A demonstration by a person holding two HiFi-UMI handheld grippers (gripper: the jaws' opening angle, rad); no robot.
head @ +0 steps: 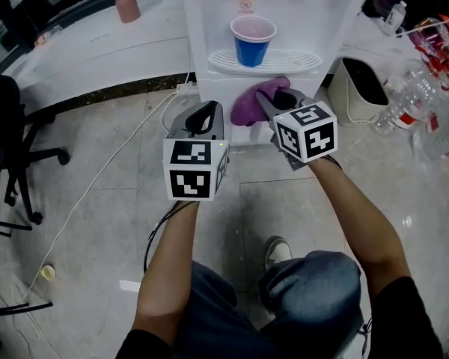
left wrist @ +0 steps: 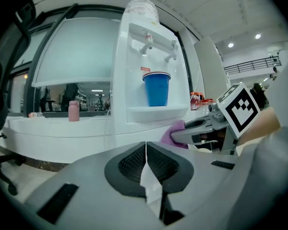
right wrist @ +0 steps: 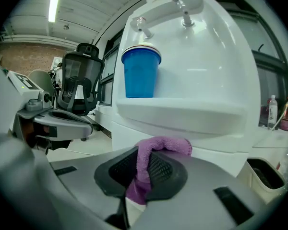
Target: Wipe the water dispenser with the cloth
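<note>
Fingers (right wrist: 161,169) of the right gripper (head: 275,102) were clenched on a purple terry cloth (head: 247,105), which was folded over their tips. The fingers (left wrist: 129,164) of the left gripper (head: 207,115) were pressed together with nothing between them.

Ahead stood the tall white plastic water dispenser (head: 284,13), with two taps above a recessed ledge. Beside the dispenser's right flank sat a cream waste bin with a dark lining (head: 363,88). A blue plastic cup with a pale rim (head: 252,45) stood upright on the dispenser's slotted drip tray (head: 292,60), under the taps. The cloth lay at the dispenser's front panel just below that tray, close against it; real contact could not be confirmed. The left gripper hung a little back from the dispenser, left of the cloth, taking no part.

By my judgement the wiping was at an early or middle stage. Only the lower front was being addressed, while the tray, taps, recess and sides apparently remained. No wiped trace showed on the dispenser
</note>
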